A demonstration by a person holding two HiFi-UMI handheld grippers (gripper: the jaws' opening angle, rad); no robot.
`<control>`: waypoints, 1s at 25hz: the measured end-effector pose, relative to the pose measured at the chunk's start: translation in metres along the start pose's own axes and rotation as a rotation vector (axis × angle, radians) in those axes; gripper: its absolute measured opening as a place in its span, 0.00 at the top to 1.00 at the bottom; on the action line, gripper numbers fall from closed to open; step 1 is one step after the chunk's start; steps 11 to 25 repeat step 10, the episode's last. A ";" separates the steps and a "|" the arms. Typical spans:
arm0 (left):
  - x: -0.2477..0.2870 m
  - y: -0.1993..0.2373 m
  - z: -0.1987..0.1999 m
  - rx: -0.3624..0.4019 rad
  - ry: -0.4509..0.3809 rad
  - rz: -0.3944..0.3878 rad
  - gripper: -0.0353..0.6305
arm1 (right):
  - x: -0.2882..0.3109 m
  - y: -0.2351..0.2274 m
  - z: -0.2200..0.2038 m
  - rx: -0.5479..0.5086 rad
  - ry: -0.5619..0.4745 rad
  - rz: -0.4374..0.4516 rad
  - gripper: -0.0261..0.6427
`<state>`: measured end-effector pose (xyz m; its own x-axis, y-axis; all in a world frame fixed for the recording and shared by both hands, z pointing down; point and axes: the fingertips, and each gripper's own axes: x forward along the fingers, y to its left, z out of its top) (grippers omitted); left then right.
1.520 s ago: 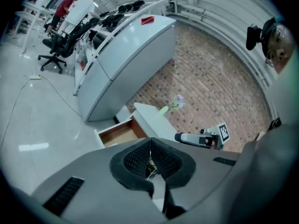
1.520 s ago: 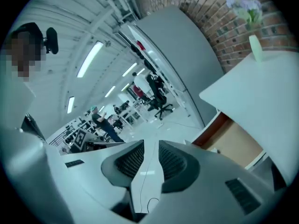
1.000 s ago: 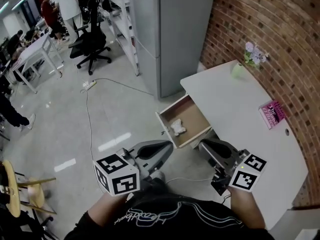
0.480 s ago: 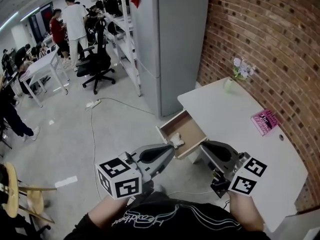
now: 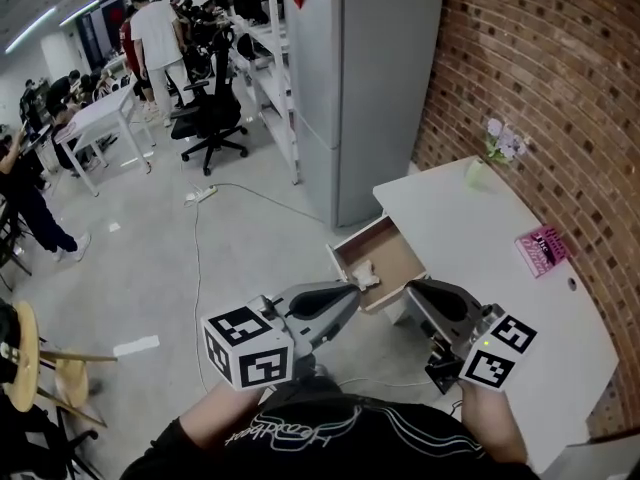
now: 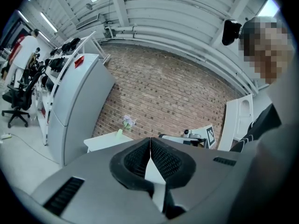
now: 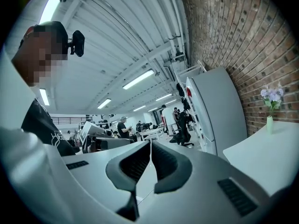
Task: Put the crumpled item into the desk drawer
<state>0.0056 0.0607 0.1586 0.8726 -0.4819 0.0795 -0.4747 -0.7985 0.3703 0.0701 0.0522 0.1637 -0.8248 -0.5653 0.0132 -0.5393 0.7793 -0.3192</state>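
The desk drawer [image 5: 385, 245] stands pulled out from the white desk [image 5: 480, 238] in the head view. A white crumpled item [image 5: 364, 273] lies inside it near the front corner. My left gripper [image 5: 350, 294] hovers just in front of the drawer, level, with its jaws shut and nothing between them. My right gripper [image 5: 412, 291] hangs beside the drawer's right front, also shut and empty. In the left gripper view the left gripper's [image 6: 150, 139] black pads meet; in the right gripper view the right gripper's [image 7: 150, 143] pads meet too.
A pink book [image 5: 541, 249] and a vase of flowers [image 5: 495, 153] sit on the desk by the brick wall. A grey cabinet [image 5: 370, 78] stands behind the drawer. A cable [image 5: 200, 258] crosses the floor, with an office chair [image 5: 215, 118], tables and people beyond.
Both grippers have risen a little and drawn back from the drawer. The head view has tilted up towards the room. The crumpled item lies in the open drawer throughout.
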 end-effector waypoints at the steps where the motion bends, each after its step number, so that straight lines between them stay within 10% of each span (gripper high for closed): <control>1: 0.002 0.002 -0.003 0.000 0.001 0.005 0.91 | 0.001 -0.003 -0.003 0.001 0.001 0.005 0.89; 25: -0.019 -0.005 0.016 0.009 0.005 0.021 0.91 | 0.017 0.023 0.011 -0.030 0.022 0.032 0.89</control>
